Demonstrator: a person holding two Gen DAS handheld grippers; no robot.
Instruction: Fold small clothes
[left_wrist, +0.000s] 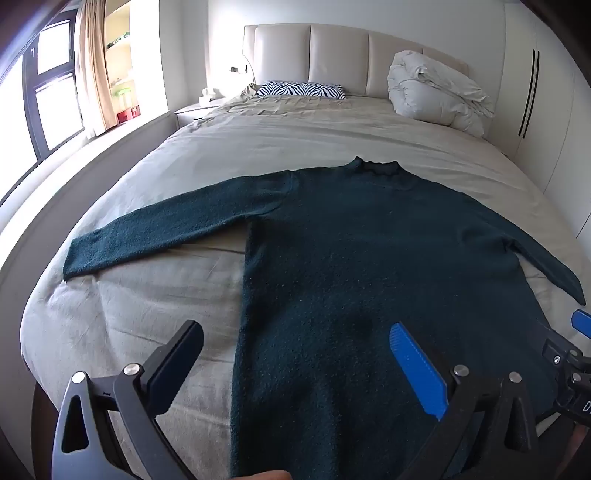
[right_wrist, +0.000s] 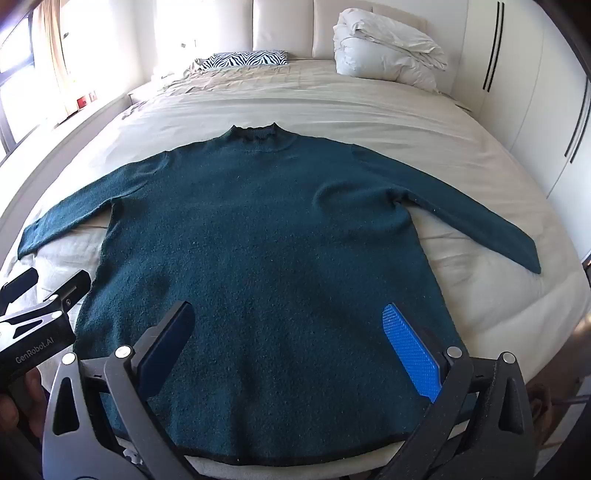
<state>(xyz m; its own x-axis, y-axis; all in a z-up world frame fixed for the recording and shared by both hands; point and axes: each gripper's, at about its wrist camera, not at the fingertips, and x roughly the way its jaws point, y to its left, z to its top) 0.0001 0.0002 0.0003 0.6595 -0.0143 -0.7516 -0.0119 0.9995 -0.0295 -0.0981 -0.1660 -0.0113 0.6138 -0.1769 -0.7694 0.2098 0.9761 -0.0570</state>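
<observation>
A dark teal long-sleeved sweater (left_wrist: 369, 258) lies flat on the bed, collar toward the headboard, both sleeves spread out; it also shows in the right wrist view (right_wrist: 258, 236). My left gripper (left_wrist: 295, 332) is open and empty, hovering over the sweater's lower left edge. My right gripper (right_wrist: 288, 314) is open and empty over the sweater's lower middle, above the hem (right_wrist: 295, 458). The left gripper (right_wrist: 48, 284) also shows at the left edge of the right wrist view, and the right gripper's blue pad (left_wrist: 581, 321) at the right edge of the left wrist view.
The bed (left_wrist: 258, 147) has a beige cover. A zebra-print pillow (left_wrist: 303, 89) and a bundled white duvet (left_wrist: 436, 88) lie by the padded headboard. A window with curtains is at the left, white wardrobes at the right.
</observation>
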